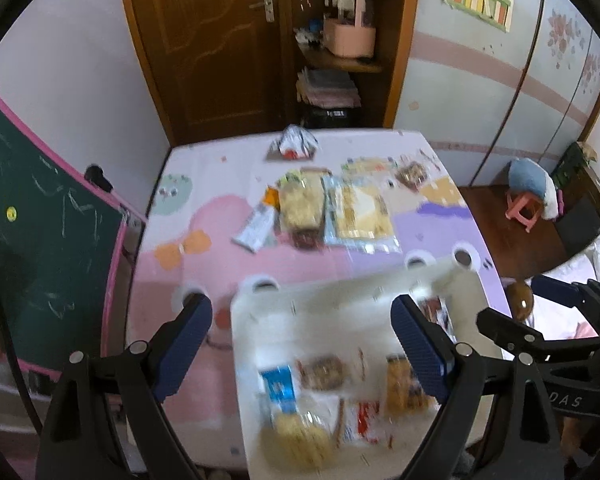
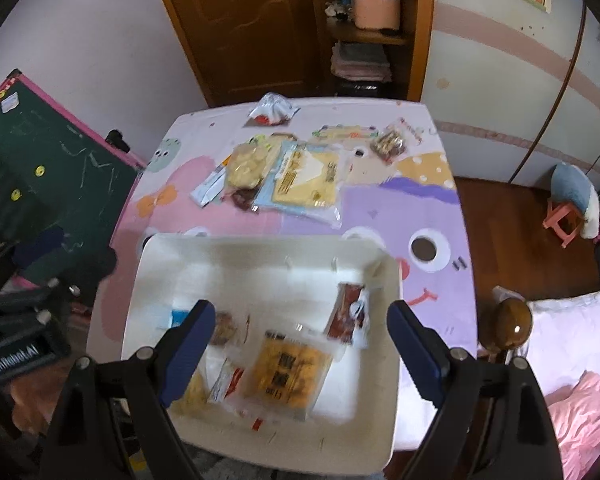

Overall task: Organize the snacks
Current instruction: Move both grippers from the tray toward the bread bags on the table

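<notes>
A white tray (image 2: 172,252) (image 1: 332,300) lies at the near end of the table and holds several snack packets, among them an orange packet (image 2: 288,372), a red packet (image 2: 346,316) and a blue packet (image 1: 278,384). More snacks lie loose on the far half of the table: a yellow flat pack (image 2: 306,178) (image 1: 360,210), a bag of pale crackers (image 1: 302,204), a white tube-like packet (image 1: 256,226) and a crumpled white bag (image 1: 294,142). My left gripper (image 1: 302,344) hangs open above the tray. My right gripper (image 2: 300,344) is open above it too, with nothing between its fingers.
The table wears a pink and purple cartoon cloth (image 2: 380,216). A green chalkboard (image 1: 32,216) leans at the left. Behind the table stand a brown door (image 1: 216,40) and shelves. A pink stool (image 2: 564,216) and a bed with pink bedding (image 2: 580,400) are at the right.
</notes>
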Action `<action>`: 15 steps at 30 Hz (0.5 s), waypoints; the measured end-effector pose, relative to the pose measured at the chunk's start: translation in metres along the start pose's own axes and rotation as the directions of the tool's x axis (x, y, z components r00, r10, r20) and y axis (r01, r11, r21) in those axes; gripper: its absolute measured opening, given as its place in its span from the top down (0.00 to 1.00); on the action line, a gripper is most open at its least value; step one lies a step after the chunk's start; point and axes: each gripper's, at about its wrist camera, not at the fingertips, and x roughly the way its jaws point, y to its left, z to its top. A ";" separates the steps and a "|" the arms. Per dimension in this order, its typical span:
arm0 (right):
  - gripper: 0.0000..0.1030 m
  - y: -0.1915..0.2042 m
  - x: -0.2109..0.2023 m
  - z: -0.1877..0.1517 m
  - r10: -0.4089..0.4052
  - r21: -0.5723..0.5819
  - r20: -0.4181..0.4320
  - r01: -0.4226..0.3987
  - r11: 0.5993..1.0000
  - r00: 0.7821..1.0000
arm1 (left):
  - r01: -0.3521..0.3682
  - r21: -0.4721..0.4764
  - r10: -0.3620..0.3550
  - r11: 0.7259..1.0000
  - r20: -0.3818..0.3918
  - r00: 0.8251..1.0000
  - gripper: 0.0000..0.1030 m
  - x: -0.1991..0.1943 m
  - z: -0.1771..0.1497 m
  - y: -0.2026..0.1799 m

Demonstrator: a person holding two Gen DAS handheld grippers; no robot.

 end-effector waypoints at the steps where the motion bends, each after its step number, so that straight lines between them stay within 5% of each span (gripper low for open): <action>1: 0.14 -0.001 0.000 0.005 -0.008 0.000 0.009 0.008 1.000 1.000 | -0.003 0.003 0.003 1.000 0.011 1.000 0.12 0.001 0.006 0.002; 8: 0.14 -0.004 0.017 0.062 -0.006 0.002 0.068 0.006 1.000 0.998 | -0.004 0.016 0.003 1.000 0.080 0.997 0.12 0.030 0.061 0.014; 15: 0.14 -0.004 0.077 0.122 -0.048 -0.026 0.097 0.051 0.998 0.994 | 0.044 0.011 -0.044 0.999 0.011 0.999 0.12 0.105 0.109 0.014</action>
